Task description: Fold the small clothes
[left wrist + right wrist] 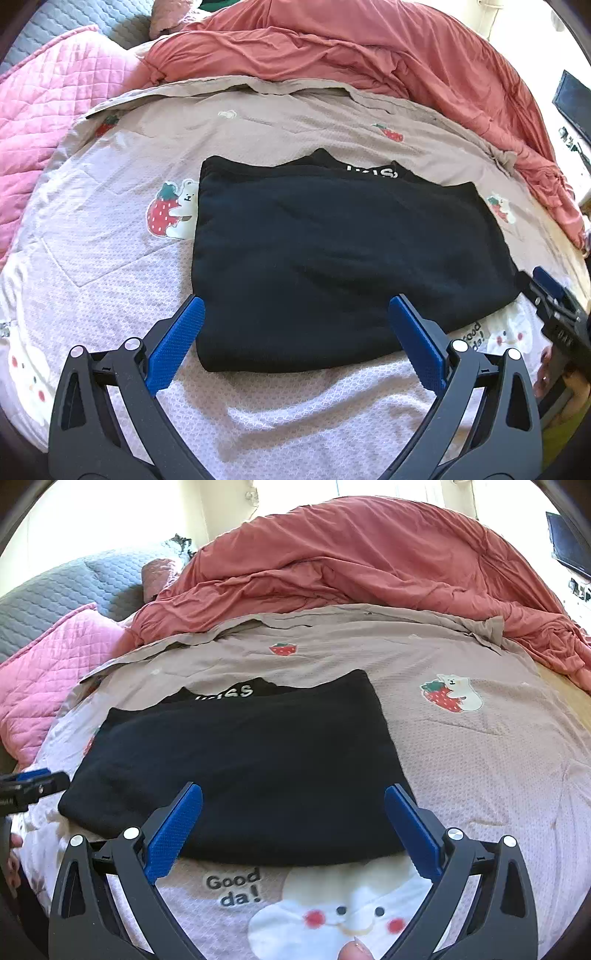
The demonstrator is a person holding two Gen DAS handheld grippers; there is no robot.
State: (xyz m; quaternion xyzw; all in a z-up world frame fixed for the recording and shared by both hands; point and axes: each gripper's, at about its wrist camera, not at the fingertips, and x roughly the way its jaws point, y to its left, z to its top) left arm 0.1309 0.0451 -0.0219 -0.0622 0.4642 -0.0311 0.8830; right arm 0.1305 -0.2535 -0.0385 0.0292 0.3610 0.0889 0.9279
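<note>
A folded black garment with white lettering is laid flat on the strawberry-and-bear bedsheet of the bed. The left hand-held gripper is held spread wide at its near edge, empty. The right hand-held gripper is likewise spread, gripping nothing. A crumpled red duvet is heaped behind.

My black garment hides most of its white lettering under a fold, so I can't read it. The right gripper is cut off at the left view's edge. My fingertip is clipped by the bottom edge
</note>
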